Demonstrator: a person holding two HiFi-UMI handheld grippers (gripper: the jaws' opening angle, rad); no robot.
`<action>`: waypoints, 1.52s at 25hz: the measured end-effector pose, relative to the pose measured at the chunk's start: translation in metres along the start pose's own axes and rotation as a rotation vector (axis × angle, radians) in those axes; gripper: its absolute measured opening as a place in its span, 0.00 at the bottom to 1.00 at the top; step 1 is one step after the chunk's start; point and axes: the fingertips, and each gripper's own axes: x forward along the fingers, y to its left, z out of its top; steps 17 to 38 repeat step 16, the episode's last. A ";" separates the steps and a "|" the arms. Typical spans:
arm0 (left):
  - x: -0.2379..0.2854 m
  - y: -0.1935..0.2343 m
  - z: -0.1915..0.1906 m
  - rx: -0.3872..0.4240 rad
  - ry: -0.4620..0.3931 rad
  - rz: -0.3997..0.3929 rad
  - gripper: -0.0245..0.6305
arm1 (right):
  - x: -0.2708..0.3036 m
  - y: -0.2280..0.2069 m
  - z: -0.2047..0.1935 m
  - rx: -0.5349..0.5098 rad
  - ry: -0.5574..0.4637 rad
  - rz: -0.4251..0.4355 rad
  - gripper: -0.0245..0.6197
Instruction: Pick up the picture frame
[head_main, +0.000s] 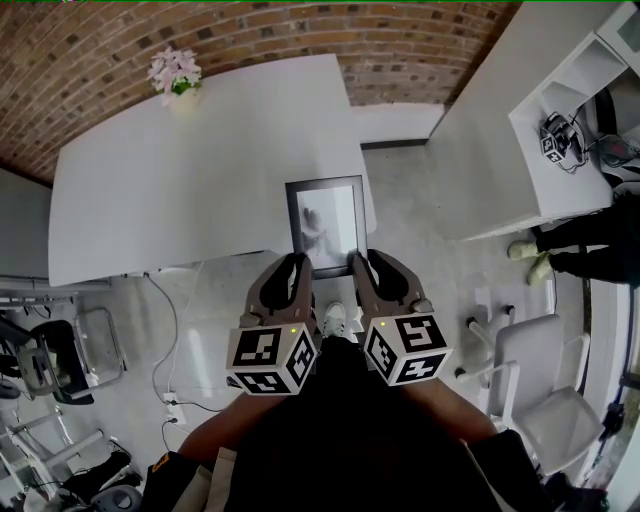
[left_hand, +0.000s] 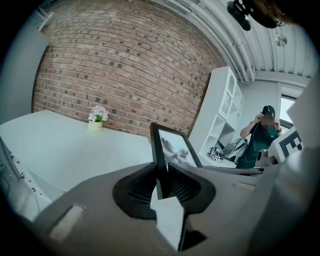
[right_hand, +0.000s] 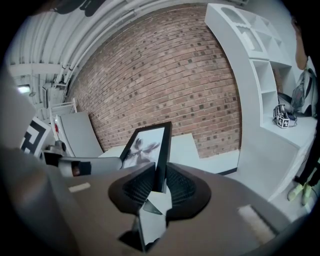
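1. My left gripper's (left_hand: 162, 172) jaws are clamping down on the near left edge of the picture frame (left_hand: 172, 147). The black rim is sitting right between the pads, pinched from both sides.
2. My right gripper (right_hand: 159, 181) is doing the same thing on the near right edge, with the jaws closed on the rim.
3. So I'm holding the frame by its two near corners, one gripper on each. The glass is facing up and showing a greyish, blurry print.
4. From the head view, the far part of the frame is lying over the near corner of the white table (head_main: 200, 190), and the near end is sticking out past the table's edge toward me. I honestly can't tell if the far end is touching the tabletop.
5. My shoe (head_main: 333, 320) is peeking out on the floor between the grippers.
6. Further out, a little pot of pink flowers (head_main: 175, 75) is standing at the table's far side by the brick wall (head_main: 300, 40).
7. Off to the right, a person (left_hand: 260, 140) is standing near the white shelving (left_hand: 220, 107), and a white chair (head_main: 540, 370) is sitting on the floor.
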 end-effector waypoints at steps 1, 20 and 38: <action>0.000 0.000 0.000 0.000 0.000 0.000 0.14 | 0.000 0.000 0.000 -0.001 0.000 0.000 0.15; 0.005 -0.001 -0.004 -0.002 0.008 0.007 0.14 | 0.004 -0.005 -0.001 -0.007 0.011 0.010 0.15; 0.005 -0.001 -0.004 -0.002 0.008 0.007 0.14 | 0.004 -0.005 -0.001 -0.007 0.011 0.010 0.15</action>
